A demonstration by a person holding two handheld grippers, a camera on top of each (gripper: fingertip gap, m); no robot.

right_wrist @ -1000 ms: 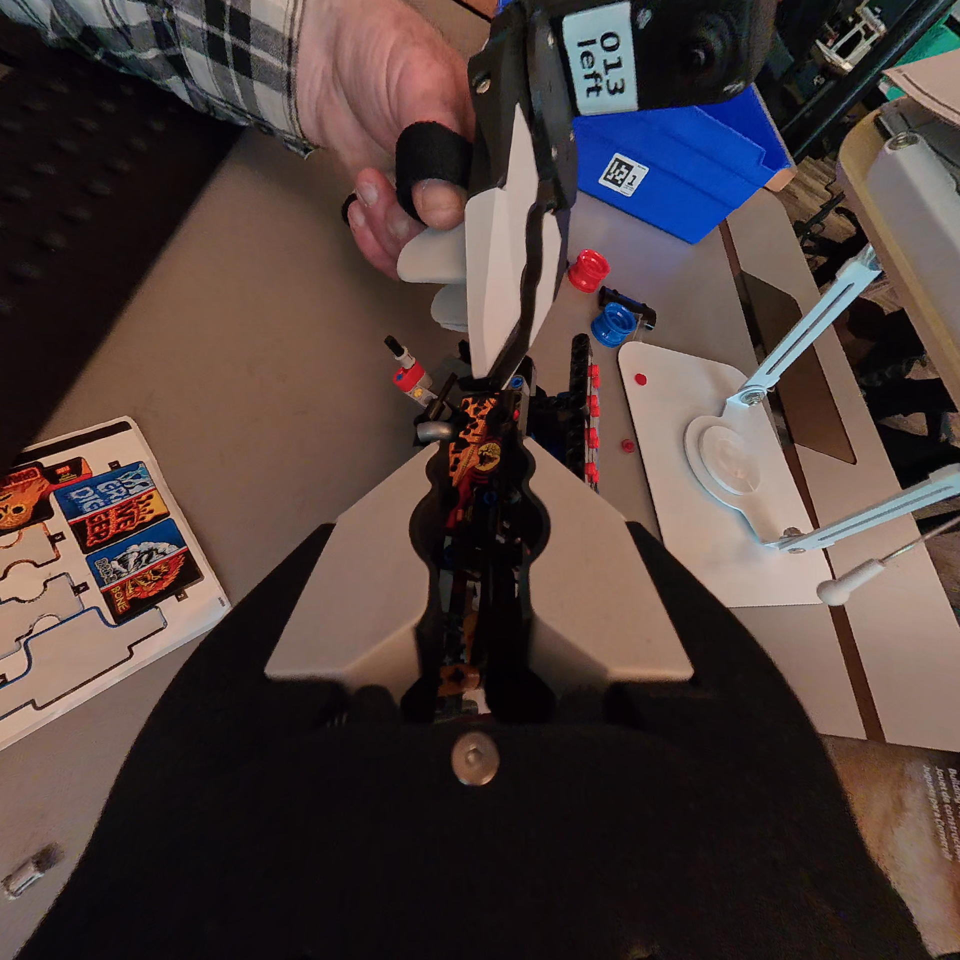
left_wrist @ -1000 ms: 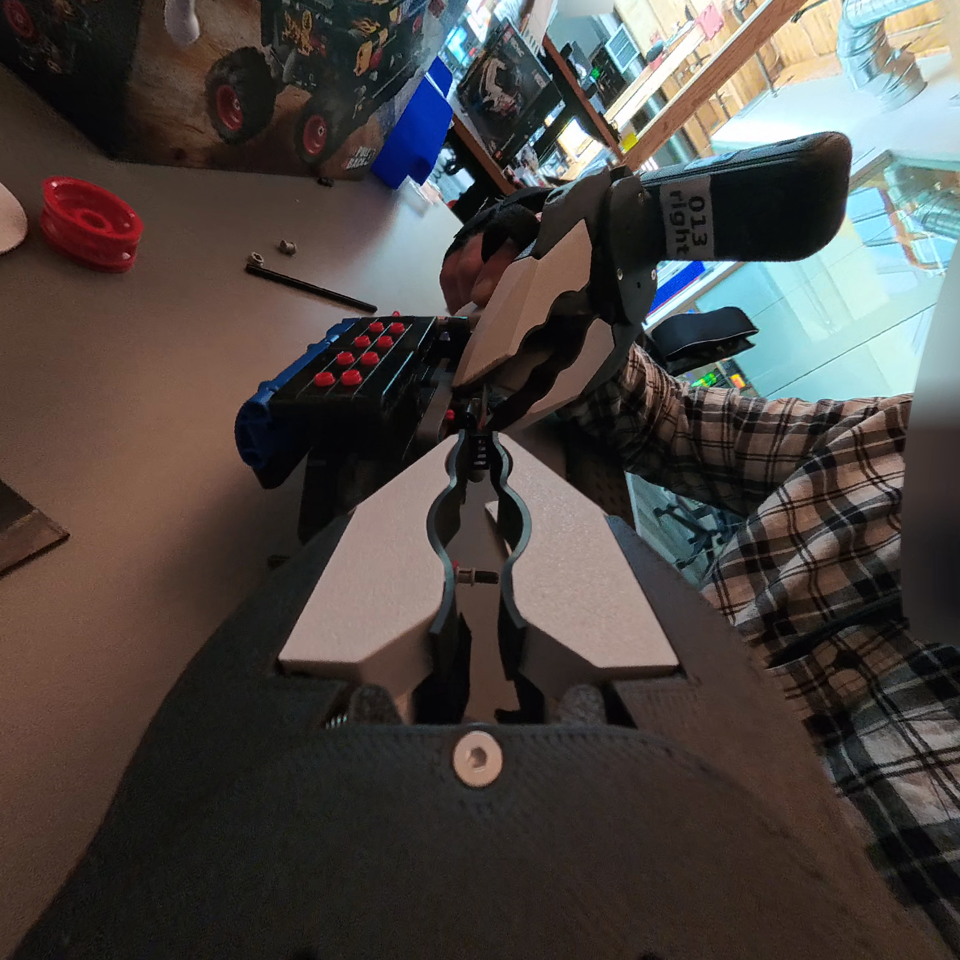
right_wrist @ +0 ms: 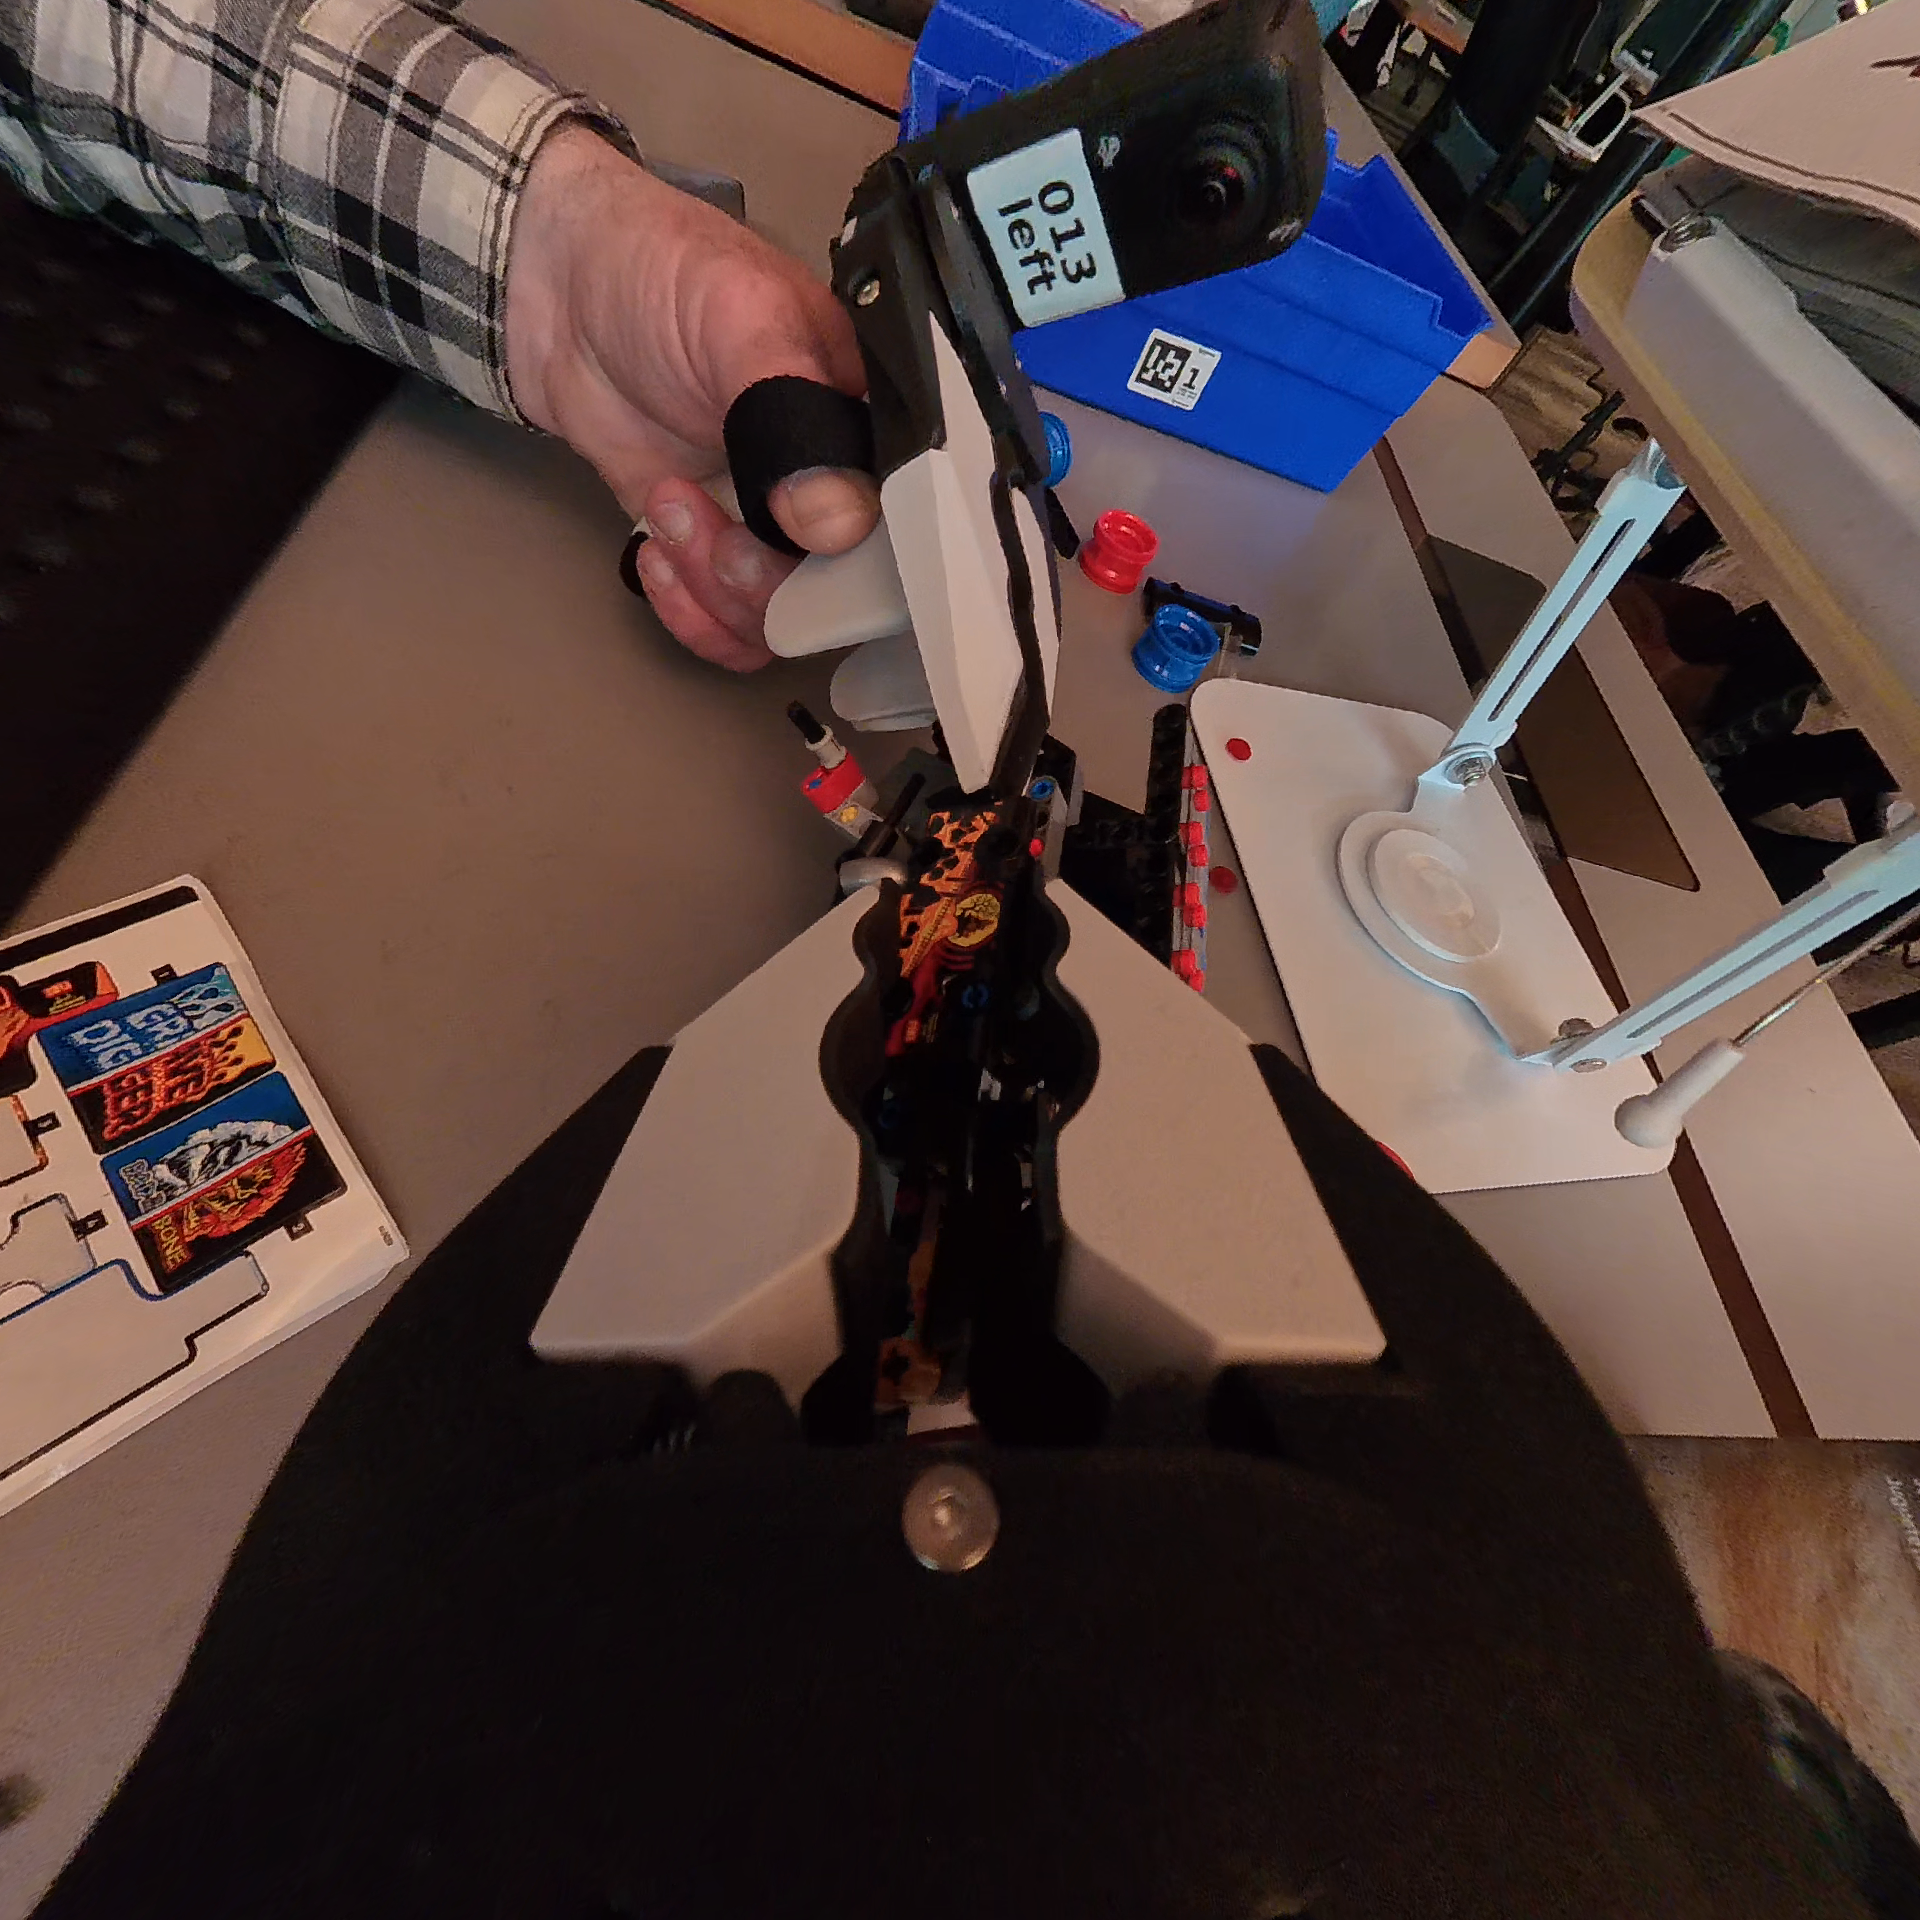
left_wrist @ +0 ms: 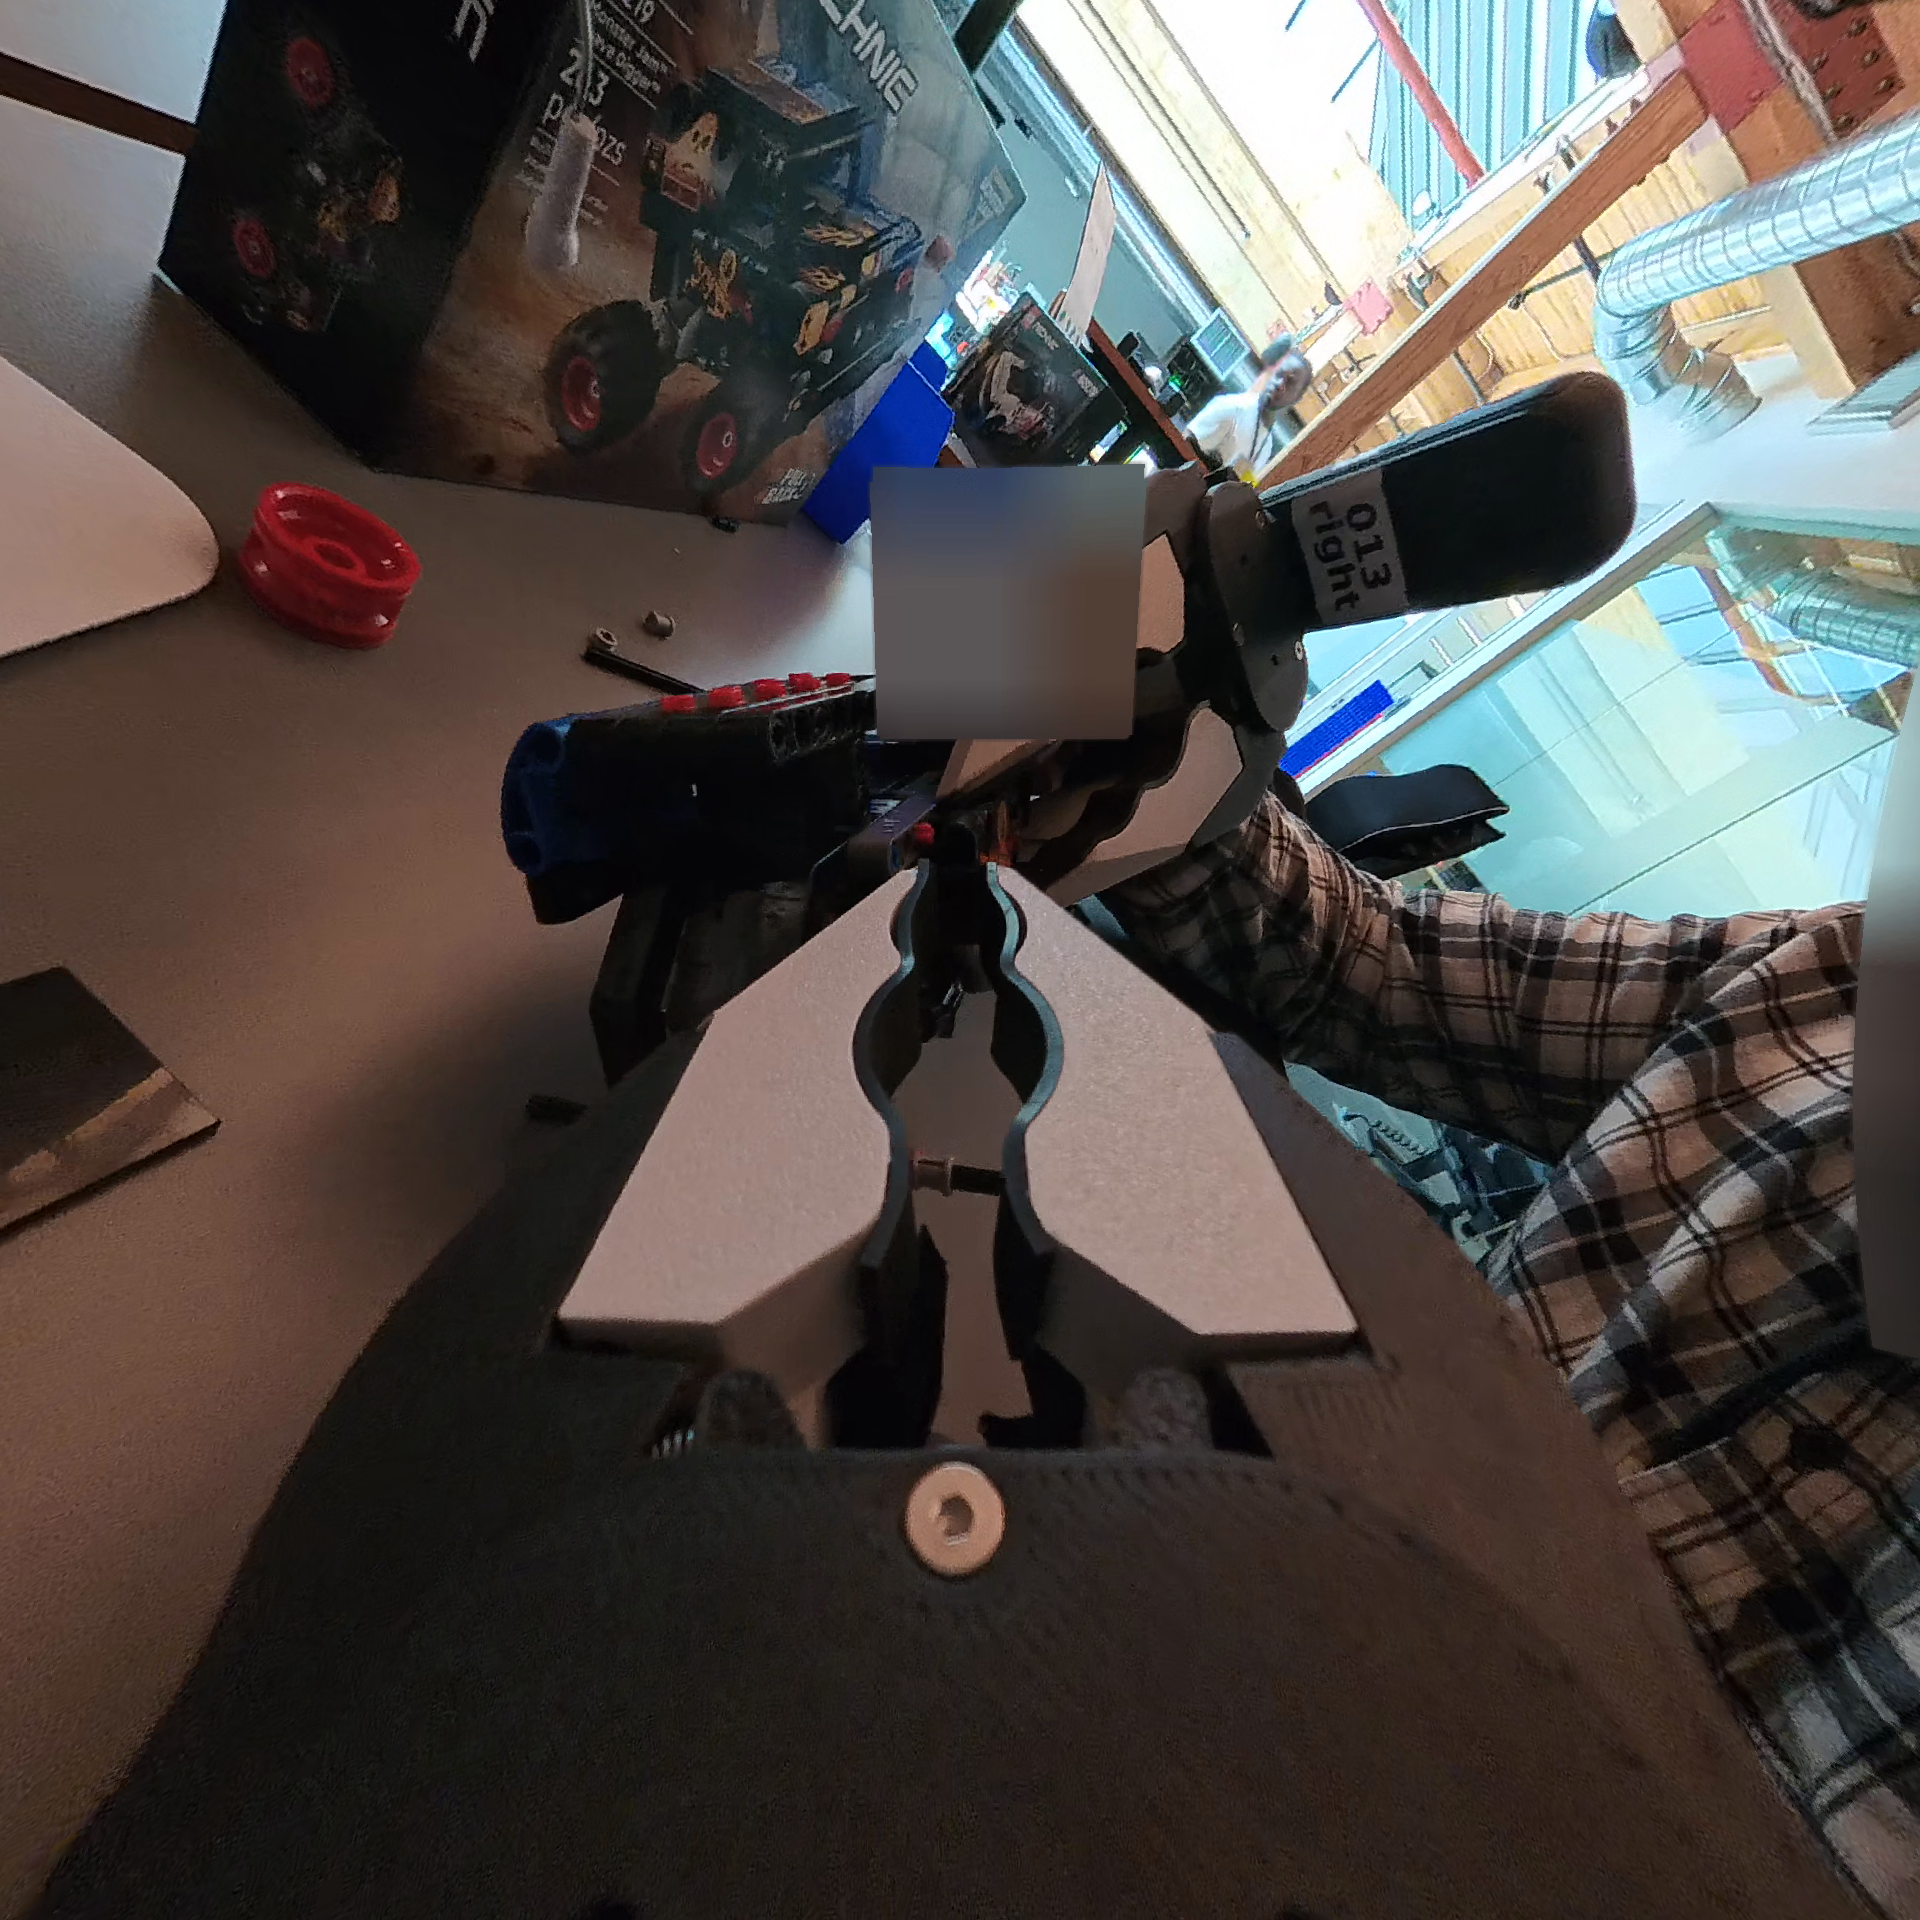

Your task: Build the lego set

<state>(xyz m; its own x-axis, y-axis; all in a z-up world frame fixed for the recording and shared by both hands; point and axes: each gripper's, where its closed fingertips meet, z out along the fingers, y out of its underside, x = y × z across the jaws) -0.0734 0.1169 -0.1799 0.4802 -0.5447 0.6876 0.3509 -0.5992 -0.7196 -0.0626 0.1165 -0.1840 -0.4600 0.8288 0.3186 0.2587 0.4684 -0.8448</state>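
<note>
The lego model (left_wrist: 707, 790), a black chassis with red pins and a blue end, lies directly ahead of the left claw (left_wrist: 956, 883) in the left wrist view. The claw tips are pressed together on a small part at its near edge. The model's long axis runs left across the surface (left_wrist: 208, 831); the right claw (left_wrist: 1049, 821) grips its other side.

In the right wrist view, the right claw (right_wrist: 961, 914) is clamped around the model (right_wrist: 951, 935), long axis along the fingers. The left claw (right_wrist: 1003, 774) meets the far end from above.
</note>
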